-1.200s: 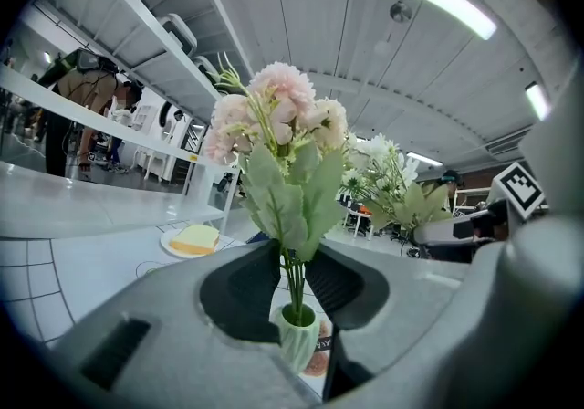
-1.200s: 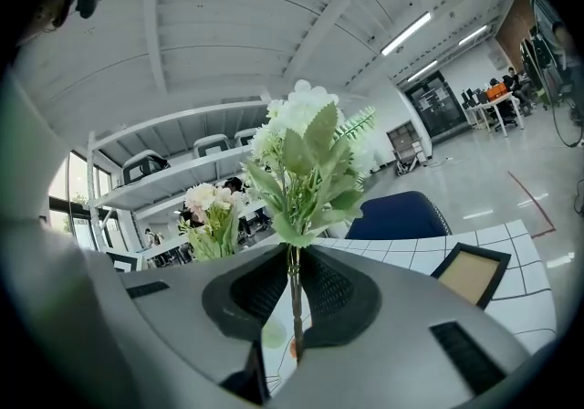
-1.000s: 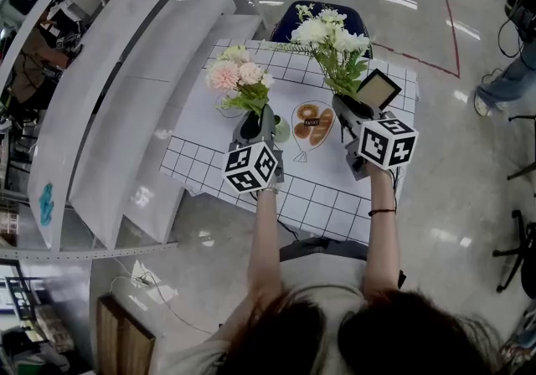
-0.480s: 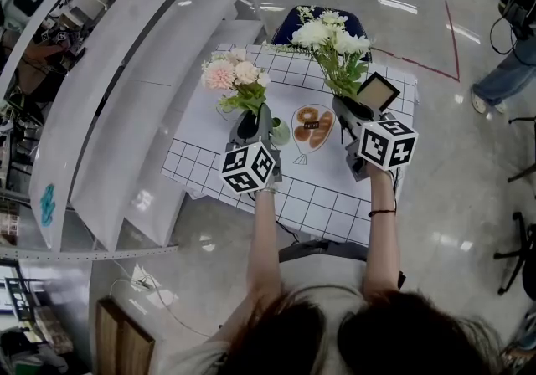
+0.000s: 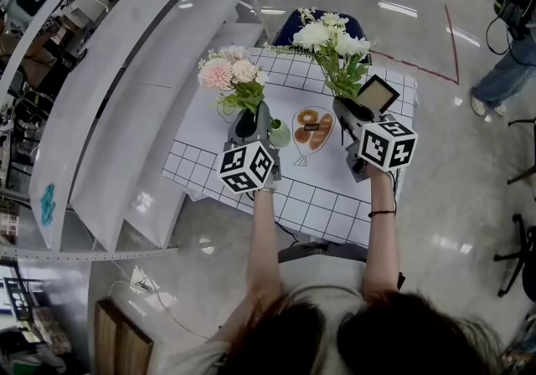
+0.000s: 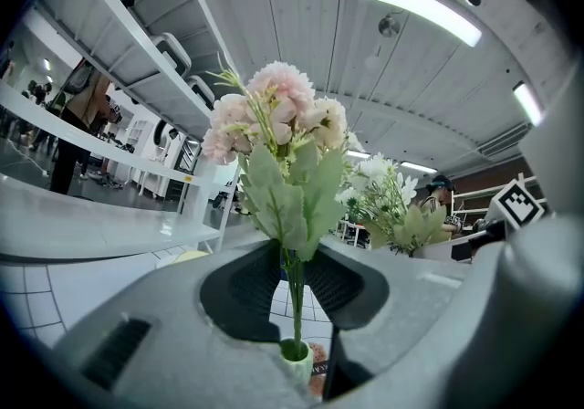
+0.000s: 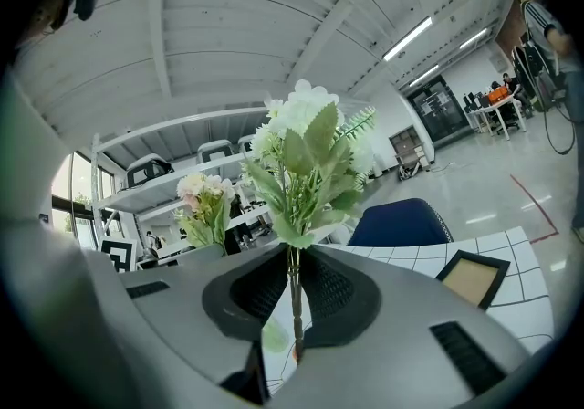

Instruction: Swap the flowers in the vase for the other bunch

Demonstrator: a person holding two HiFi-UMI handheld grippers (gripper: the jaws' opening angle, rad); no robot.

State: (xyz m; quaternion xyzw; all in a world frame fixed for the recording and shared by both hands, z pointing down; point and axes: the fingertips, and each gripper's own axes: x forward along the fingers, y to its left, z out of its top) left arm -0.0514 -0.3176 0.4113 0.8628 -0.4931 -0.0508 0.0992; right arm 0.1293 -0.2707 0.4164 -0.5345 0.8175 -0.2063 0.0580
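Observation:
My left gripper (image 5: 254,124) is shut on the stems of the pink bunch (image 5: 230,74), held upright. In the left gripper view the pink bunch (image 6: 274,120) rises between the jaws (image 6: 294,284), and its thin stem runs down to the mouth of the small pale-green vase (image 6: 295,359). That vase (image 5: 281,132) stands on the table just right of the left gripper. My right gripper (image 5: 347,110) is shut on the stems of the white bunch (image 5: 333,34), upright over the table's right side. The right gripper view shows the white bunch (image 7: 306,138) pinched between the pads (image 7: 294,293).
A white grid-pattern table (image 5: 335,189) carries a doughnut picture card (image 5: 312,125) in the middle and a small picture frame (image 5: 378,90) at the right. A blue chair (image 5: 318,15) stands behind it. White shelving (image 5: 126,72) runs along the left. A person (image 5: 507,72) stands far right.
The left gripper has risen a little with the pink bunch, so the blooms sit higher over the vase. The right gripper and the white bunch have stayed put.

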